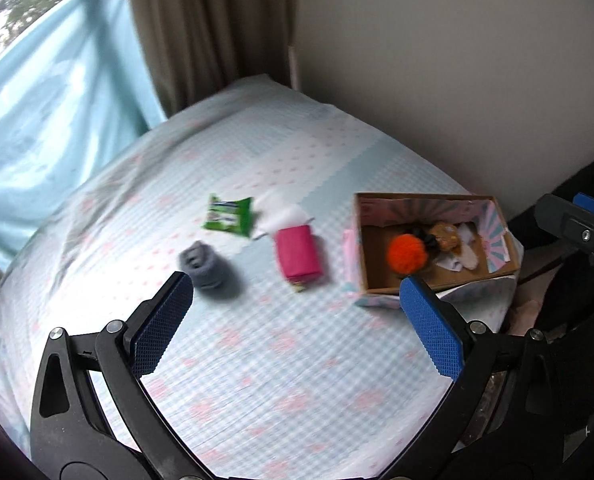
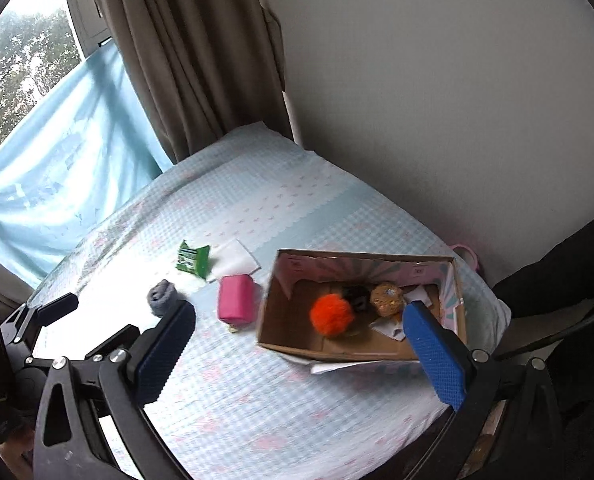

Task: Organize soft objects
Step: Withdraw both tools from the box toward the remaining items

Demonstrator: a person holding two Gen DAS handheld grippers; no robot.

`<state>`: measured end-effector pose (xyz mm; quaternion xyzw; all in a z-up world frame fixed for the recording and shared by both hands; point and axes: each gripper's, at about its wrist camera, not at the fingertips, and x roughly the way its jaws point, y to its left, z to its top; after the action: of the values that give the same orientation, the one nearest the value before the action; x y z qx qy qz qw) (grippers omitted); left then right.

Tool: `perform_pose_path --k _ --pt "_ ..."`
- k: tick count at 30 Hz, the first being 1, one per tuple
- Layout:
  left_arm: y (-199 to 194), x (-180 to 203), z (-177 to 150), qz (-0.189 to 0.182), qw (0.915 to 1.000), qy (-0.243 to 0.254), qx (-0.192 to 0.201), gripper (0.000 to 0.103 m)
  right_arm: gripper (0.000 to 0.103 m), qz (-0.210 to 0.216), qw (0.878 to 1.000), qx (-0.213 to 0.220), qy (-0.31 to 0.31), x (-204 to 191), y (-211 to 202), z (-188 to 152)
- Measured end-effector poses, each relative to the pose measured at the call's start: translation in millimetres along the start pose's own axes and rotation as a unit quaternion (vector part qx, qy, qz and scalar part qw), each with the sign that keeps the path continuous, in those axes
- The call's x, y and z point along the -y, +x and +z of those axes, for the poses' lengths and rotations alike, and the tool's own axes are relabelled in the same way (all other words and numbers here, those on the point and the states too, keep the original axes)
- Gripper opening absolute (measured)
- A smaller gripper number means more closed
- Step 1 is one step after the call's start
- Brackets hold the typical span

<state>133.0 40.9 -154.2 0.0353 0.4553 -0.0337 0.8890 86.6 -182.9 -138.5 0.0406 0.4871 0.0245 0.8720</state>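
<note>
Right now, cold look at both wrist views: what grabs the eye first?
The orange pompom inside the open cardboard box on the bed's right side, beside a speckled tan ball. Next, the pink pouch lying just left of the box, with a rolled grey sock and green packet further left. Both hand-held grippers hang open above.

Matt cardboard box (image 2: 337, 350) (fluffy pompom (image 2: 331, 314) inside), glossy green packet (image 1: 228, 216).
</note>
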Motion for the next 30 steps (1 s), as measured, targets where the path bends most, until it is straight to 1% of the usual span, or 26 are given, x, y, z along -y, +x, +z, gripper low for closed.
perform_pose_path --k 5,9,16,20,23,27,30 --pt "-16.1 -44.5 -15.8 0.015 0.9993 -0.033 0.012 0.103 0.103 -0.016 0.999 0.023 -0.019 -34.5 -11.2 -9.0" --pt "-21.5 -74.1 -26.9 0.011 0.9986 -0.050 0.014 0.103 0.103 -0.024 0.999 0.025 -0.042 -67.3 -9.0 -15.5" --pt "-11.7 -115.6 -39.9 0.024 0.9974 -0.066 0.019 0.103 0.103 -0.003 0.998 0.015 -0.054 -108.4 11.2 -28.0" --pt "6.0 -139.1 -44.1 0.027 0.9961 -0.082 0.022 0.103 0.103 0.009 0.998 0.010 -0.065 -129.3 35.8 -32.6" --pt "29.1 -153.0 -44.7 0.031 0.9956 -0.086 0.021 0.103 0.103 0.018 0.997 0.010 -0.069 -139.7 55.6 -33.6" --pt "65.3 -164.4 -43.4 0.030 0.9960 -0.081 0.022 0.103 0.103 0.020 0.997 0.005 -0.071 -151.8 100.2 -33.3" --pt "96.5 -173.0 -41.4 0.019 0.9966 -0.079 0.015 0.103 0.103 0.016 0.998 -0.004 -0.065 -158.9 135.5 -31.1"
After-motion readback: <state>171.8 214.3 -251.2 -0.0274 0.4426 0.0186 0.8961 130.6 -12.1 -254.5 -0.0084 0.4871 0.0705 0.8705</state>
